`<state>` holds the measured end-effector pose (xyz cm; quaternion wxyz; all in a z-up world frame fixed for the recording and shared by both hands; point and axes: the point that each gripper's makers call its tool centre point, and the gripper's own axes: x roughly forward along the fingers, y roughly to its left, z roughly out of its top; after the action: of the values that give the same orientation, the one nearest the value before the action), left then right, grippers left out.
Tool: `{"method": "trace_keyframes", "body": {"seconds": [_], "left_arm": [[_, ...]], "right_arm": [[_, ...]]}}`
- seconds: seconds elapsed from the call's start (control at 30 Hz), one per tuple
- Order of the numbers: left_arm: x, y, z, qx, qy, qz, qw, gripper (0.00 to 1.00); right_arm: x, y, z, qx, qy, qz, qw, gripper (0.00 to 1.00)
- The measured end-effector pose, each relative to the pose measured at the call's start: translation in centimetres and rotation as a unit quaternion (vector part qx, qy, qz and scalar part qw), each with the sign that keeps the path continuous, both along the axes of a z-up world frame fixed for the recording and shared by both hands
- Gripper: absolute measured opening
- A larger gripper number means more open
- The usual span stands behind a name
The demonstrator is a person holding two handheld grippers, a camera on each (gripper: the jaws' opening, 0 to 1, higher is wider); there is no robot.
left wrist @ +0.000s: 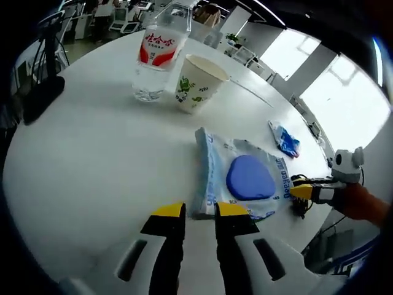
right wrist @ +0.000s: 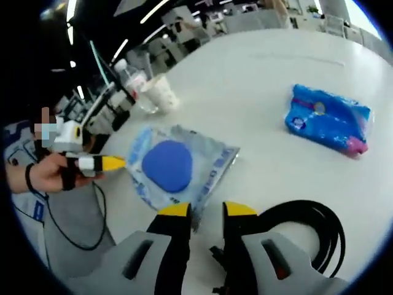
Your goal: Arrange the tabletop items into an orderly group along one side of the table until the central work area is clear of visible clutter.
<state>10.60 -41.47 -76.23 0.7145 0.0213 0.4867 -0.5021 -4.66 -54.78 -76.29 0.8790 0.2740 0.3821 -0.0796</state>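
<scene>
A clear plastic bag [left wrist: 245,178] holding a round blue pad lies flat on the white table. My left gripper [left wrist: 200,210] has its jaws a small gap apart, and the bag's near corner sits at that gap, with the right yellow tip over the bag's edge. My right gripper [right wrist: 207,210] stands the same way at the opposite corner of the bag [right wrist: 175,166]. Each gripper also shows in the other's view: the right gripper [left wrist: 298,191] at the bag's far edge, and the left gripper [right wrist: 116,163] with a hand behind it.
A water bottle [left wrist: 156,52] and a paper cup [left wrist: 196,83] stand together at the far side. A blue packet [right wrist: 328,120] lies apart to the right. A looped black cable [right wrist: 307,233] lies beside my right gripper. A dark stand [left wrist: 40,92] sits at the table's left edge.
</scene>
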Motion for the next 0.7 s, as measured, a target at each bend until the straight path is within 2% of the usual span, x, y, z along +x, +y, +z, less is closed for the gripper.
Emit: {"method": "trace_keyframes", "body": {"seconds": [0.27,0.37,0.5,0.63,0.7], "left_arm": [[-0.2,-0.1,-0.2,-0.003,0.007,0.002,1.0,0.14],[-0.2,-0.2,-0.3,-0.003,0.007,0.001,1.0,0.11],[-0.5,-0.5,-0.3,0.001,0.003,-0.006,1.0,0.06],[-0.4,-1.2,0.0,-0.001,-0.005,-0.011,0.9999,0.01],[-0.3,-1.7,0.3,-0.007,0.001,-0.005,1.0,0.01]], "right_arm": [[0.2,-0.2,-0.2,0.002,0.002,-0.003,1.0,0.17],[0.3,-0.2,-0.4,0.003,0.006,-0.001,1.0,0.14],[0.7,0.0,-0.1,0.004,-0.003,0.002,1.0,0.02],[0.9,-0.2,0.1,-0.001,-0.004,0.001,1.0,0.01],[0.8,-0.6,0.4,-0.004,-0.005,-0.001,1.0,0.0]]}}
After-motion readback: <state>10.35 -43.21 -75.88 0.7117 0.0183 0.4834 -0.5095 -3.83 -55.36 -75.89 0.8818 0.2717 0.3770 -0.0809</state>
